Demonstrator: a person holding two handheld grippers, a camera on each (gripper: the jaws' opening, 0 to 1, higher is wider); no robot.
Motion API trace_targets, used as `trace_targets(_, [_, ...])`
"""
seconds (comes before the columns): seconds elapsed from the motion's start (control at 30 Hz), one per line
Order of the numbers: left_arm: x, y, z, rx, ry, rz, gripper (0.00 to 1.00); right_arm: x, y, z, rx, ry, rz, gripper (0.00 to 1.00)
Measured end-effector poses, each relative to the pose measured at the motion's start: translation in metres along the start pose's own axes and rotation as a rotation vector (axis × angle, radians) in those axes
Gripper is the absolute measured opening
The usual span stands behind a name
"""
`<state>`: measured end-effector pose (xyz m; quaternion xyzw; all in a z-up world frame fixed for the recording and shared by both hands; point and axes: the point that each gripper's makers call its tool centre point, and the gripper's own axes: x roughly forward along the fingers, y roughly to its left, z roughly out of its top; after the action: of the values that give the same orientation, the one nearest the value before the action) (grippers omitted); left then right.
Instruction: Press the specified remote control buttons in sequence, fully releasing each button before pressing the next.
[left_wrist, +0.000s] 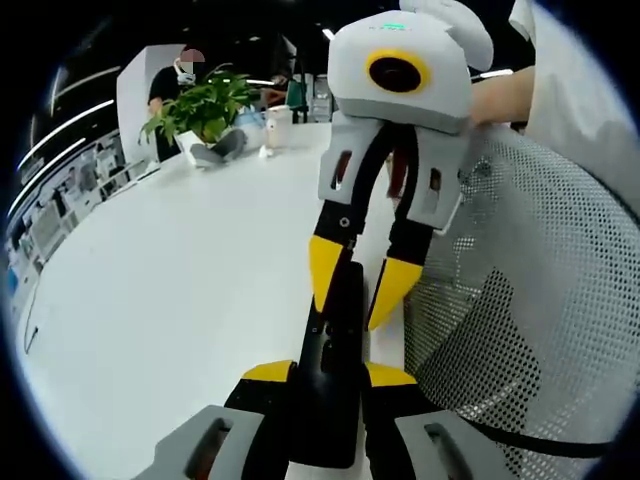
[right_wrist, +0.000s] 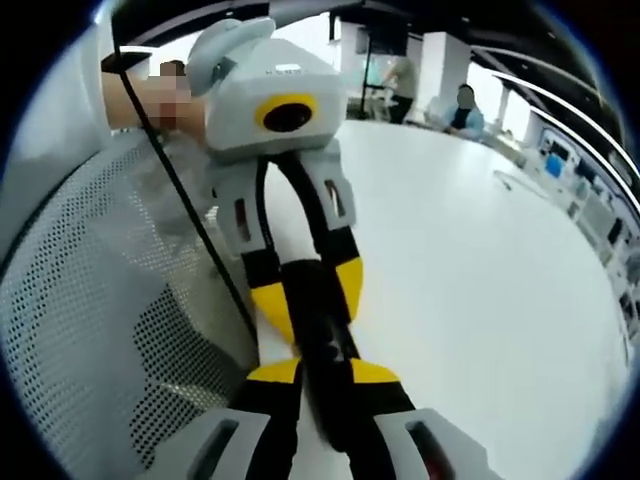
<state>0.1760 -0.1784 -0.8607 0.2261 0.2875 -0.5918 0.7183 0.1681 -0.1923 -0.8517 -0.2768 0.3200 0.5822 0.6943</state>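
Remote control (left_wrist: 330, 370), a long black bar, sits over the edge of a white round table (left_wrist: 180, 300), clamped at opposite ends: left gripper (left_wrist: 330, 372) jaws closed on its near end in the left gripper view, right gripper (right_wrist: 322, 372) yellow tips pinching the other end. A perforated white mesh chair back (left_wrist: 540, 300) is just beside the table edge. Far side: potted plant (left_wrist: 200, 108), a cup (left_wrist: 278, 125), seated people, dark ceiling with light strips.

Open office: white table (left_wrist: 170, 290), plant (left_wrist: 200, 105)
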Motion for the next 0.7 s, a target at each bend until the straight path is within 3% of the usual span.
trace_targets(0.5, [-0.0001,0.0003,0.0,-0.003,-0.007,0.003,0.25,0.0005,-0.0032,-0.0021,-0.014,0.002,-0.004,0.18])
trace_targets(0.57, [0.0001,0.0002,0.0003,0.001,-0.002,0.005,0.25,0.0008,-0.0028,0.0003,0.059,-0.012,0.008,0.2])
trace_targets(0.7, [0.0,-0.0001,0.0005,0.005,-0.009,0.001,0.25,0.0035,-0.006,-0.0024,0.022,0.002,0.0,0.22])
